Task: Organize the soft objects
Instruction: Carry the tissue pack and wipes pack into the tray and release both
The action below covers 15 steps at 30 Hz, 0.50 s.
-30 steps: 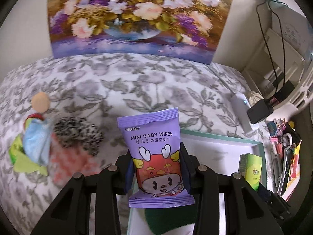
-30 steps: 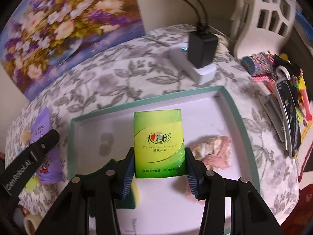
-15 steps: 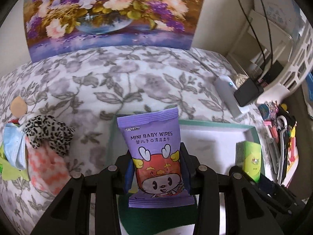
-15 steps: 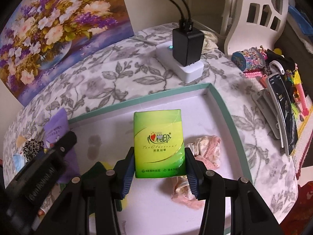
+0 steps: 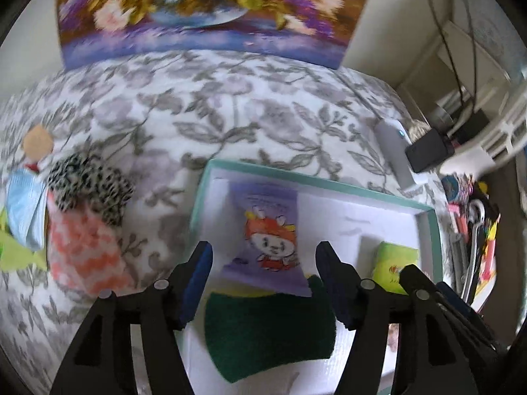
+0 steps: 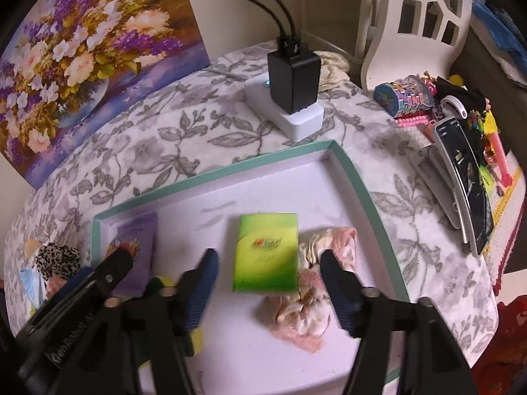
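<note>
A purple baby wipes pack (image 5: 267, 237) lies flat in the teal-rimmed white tray (image 5: 316, 182), its lower end on a green sponge (image 5: 268, 326). My left gripper (image 5: 265, 263) hovers over the pack, jaws opening, pads clear of it. In the right wrist view a green tissue pack (image 6: 266, 251) lies in the tray (image 6: 210, 175) beside a pink and cream cloth (image 6: 303, 309). My right gripper (image 6: 268, 265) stands above it, jaws opening, not touching it. The wipes pack (image 6: 136, 250) and the left gripper's fingers (image 6: 108, 273) show at left there.
On the floral bedspread left of the tray lie a leopard-print cloth (image 5: 87, 186), a coral patterned cloth (image 5: 82, 253) and a blue mask (image 5: 23, 207). A white power strip with a black adapter (image 6: 293, 80) sits behind the tray. Toys and a phone (image 6: 467, 181) crowd the right.
Both grippers have let go: the wipes pack and the tissue pack dropped from between the pads and now lie flat in the tray. Both pairs of jaws stand wider.
</note>
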Each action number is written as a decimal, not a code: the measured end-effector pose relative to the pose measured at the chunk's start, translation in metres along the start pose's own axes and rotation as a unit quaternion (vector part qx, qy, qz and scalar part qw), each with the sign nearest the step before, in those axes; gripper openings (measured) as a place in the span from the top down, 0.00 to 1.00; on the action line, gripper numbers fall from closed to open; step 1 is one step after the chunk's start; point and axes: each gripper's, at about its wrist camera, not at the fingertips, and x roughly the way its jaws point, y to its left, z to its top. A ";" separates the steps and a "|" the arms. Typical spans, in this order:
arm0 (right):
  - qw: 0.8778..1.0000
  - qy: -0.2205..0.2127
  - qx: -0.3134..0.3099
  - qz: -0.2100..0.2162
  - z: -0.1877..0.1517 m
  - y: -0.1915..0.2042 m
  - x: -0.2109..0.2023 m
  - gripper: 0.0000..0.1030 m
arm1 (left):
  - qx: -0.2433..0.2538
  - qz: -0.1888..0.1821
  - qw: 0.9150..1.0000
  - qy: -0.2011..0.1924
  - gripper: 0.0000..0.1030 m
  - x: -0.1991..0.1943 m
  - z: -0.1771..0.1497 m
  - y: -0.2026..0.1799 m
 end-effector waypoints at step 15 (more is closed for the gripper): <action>1.000 0.009 -0.018 -0.005 -0.003 0.002 0.003 0.00 | -0.064 0.099 0.993 0.002 0.13 -0.020 -0.007 0.048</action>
